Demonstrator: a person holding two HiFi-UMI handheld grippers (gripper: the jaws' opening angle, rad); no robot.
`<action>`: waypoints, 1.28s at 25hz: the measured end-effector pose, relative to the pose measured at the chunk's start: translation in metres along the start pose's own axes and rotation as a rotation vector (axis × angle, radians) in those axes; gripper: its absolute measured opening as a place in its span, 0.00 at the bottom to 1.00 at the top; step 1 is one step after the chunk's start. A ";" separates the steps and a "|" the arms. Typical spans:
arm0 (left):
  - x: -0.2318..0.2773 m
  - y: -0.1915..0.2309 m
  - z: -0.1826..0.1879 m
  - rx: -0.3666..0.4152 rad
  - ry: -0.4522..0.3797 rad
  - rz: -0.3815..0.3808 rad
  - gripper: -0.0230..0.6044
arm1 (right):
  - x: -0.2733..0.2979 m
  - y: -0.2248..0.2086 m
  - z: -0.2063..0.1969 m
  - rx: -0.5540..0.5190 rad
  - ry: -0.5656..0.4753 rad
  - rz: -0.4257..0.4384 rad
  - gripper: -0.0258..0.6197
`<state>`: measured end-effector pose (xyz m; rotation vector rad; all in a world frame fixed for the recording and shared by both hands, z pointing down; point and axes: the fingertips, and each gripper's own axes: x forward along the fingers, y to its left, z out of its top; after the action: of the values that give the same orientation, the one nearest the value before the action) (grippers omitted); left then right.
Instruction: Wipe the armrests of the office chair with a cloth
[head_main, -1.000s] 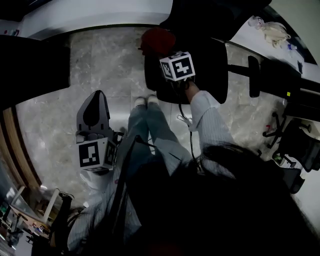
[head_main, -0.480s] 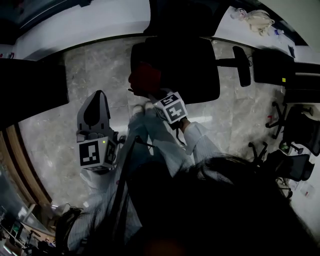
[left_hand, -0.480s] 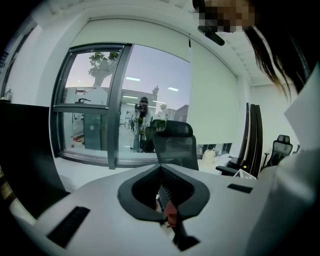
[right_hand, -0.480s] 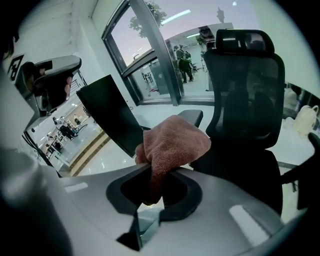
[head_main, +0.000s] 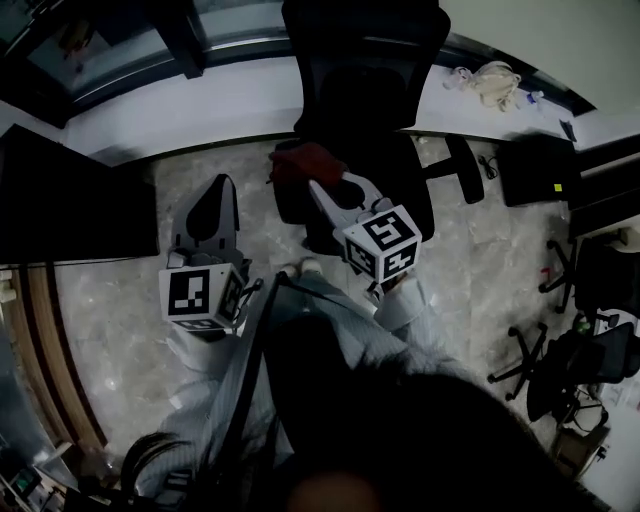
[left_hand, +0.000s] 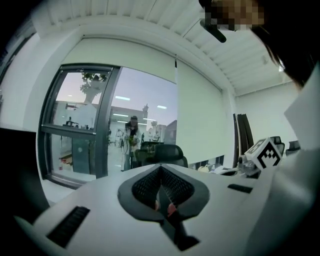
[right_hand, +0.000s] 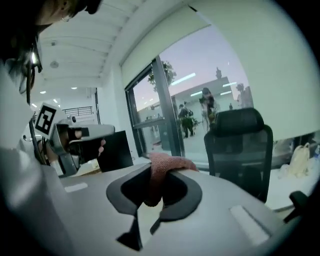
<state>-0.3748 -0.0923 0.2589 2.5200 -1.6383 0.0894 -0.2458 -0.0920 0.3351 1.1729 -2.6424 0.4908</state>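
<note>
The right gripper (right_hand: 159, 167) is pinching the red cloth (right_hand: 169, 162); the head view is showing it over the chair (head_main: 395, 170). The left gripper (left_hand: 161, 169) is pressing its jaws together, empty

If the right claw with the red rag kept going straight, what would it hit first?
Likely the white ledge under the window; the office chair sits just right of the right gripper's line. Depth is unclear.

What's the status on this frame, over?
Right tongs shut on red cloth, held short of office chair. Left tongs shut, empty. Nothing seen in the way.
</note>
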 end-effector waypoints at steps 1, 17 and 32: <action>0.000 -0.005 0.014 0.013 -0.019 -0.005 0.04 | -0.012 0.005 0.025 -0.032 -0.054 -0.013 0.09; -0.016 -0.047 0.045 0.019 -0.075 -0.015 0.04 | -0.080 0.021 0.080 -0.135 -0.214 -0.090 0.09; -0.014 -0.052 0.042 0.026 -0.063 0.003 0.04 | -0.080 0.017 0.079 -0.128 -0.216 -0.068 0.09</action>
<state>-0.3341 -0.0644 0.2118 2.5656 -1.6745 0.0318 -0.2102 -0.0570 0.2325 1.3380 -2.7520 0.1877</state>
